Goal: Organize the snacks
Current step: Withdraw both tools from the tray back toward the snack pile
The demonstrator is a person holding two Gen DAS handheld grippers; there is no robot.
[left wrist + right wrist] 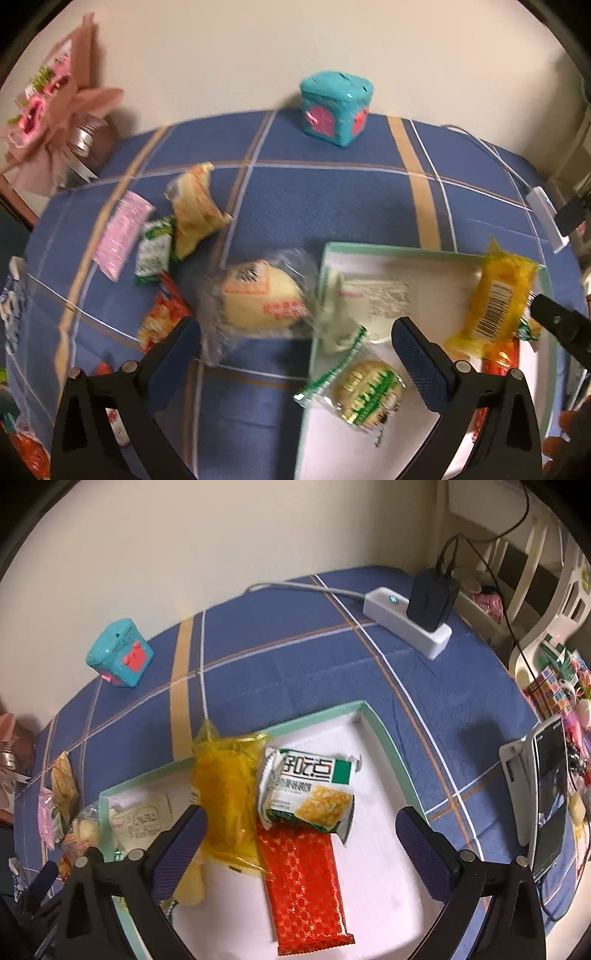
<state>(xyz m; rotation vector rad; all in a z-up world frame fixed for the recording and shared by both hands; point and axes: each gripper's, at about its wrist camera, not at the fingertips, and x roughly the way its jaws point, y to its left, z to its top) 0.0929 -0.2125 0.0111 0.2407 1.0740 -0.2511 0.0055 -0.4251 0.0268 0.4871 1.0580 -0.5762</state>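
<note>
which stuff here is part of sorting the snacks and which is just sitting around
Job: green-rimmed box, red packet, yellow packet, green-and-white cracker pack, round bun, pink sachet.

Lying about: teal cube toy, power strip, bouquet.

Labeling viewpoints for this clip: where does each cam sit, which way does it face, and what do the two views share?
Left wrist: on the left gripper, angled down at the tablecloth, loose snacks and the tray's left side; its own open fingers show.
Right wrist: on the right gripper, angled down into the tray at the red packet; its own open fingers show.
Shared: tray, yellow packet, teal cube toy, power strip.
</note>
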